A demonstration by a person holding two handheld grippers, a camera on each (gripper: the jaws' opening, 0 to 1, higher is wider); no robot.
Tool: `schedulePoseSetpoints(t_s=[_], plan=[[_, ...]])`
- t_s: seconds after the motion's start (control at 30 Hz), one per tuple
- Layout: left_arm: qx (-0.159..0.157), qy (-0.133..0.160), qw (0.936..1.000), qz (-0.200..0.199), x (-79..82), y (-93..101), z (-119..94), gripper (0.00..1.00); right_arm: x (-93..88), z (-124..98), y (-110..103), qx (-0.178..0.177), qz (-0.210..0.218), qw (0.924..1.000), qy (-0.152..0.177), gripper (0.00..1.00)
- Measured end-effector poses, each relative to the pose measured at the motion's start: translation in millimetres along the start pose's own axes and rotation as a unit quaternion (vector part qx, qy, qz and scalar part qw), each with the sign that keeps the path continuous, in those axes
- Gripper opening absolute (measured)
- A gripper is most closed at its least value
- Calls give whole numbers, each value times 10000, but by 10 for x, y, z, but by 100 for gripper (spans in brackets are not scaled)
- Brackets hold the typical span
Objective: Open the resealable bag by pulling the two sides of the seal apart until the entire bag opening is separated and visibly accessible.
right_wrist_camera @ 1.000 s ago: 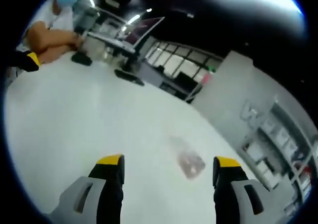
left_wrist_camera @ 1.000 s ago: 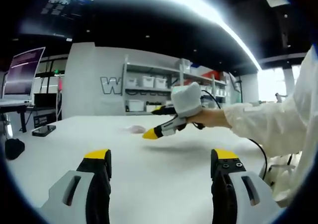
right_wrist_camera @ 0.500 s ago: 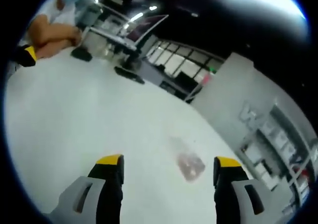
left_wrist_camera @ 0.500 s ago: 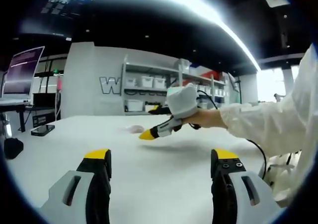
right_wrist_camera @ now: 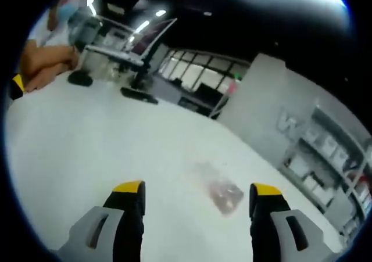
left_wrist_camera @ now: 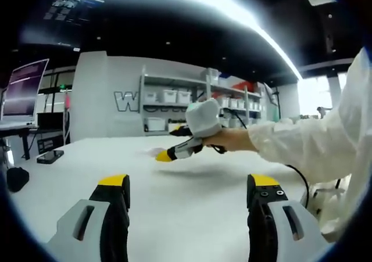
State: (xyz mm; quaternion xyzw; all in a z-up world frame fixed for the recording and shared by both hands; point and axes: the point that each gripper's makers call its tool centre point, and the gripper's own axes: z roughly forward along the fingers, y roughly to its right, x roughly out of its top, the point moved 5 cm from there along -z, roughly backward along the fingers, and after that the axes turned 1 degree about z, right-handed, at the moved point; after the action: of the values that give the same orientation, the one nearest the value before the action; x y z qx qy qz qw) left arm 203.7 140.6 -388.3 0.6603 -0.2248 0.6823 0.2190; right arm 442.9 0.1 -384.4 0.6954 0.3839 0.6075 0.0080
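The resealable bag is clear with reddish contents and lies flat on the white table, just ahead of my right gripper and between the lines of its jaws. That gripper is open and holds nothing. In the left gripper view the bag is a small pale patch far across the table. The right gripper, held by a hand in a white sleeve, hovers with its lower yellow tip right by it. My left gripper is open, low over the near table and far from the bag. Its yellow tip shows at the left edge.
A dark phone and a dark rounded object lie at the table's left side, with a monitor behind. Shelves with white bins line the back wall. A cable trails from the right hand. A person's forearm rests at the table's far end.
In the left gripper view the right gripper and hand have moved left, up to the bag. In the right gripper view the bag sits slightly closer. Both grippers stay open.
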Motion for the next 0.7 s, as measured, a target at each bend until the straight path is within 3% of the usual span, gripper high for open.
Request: schedulePoseSetpoints(t_s=[0.27,0.57,0.7], plan=[[33,9,10000,23,11,13,-1,81,22,24,-6,-9,135,9999,67,71],[-84,38,10000,32,17,79,30,81,9,85,45,-80,762,9969,174,71],[-82,22,10000,36,9,71,31,81,-23,117,35,-104,848,9962,145,71]])
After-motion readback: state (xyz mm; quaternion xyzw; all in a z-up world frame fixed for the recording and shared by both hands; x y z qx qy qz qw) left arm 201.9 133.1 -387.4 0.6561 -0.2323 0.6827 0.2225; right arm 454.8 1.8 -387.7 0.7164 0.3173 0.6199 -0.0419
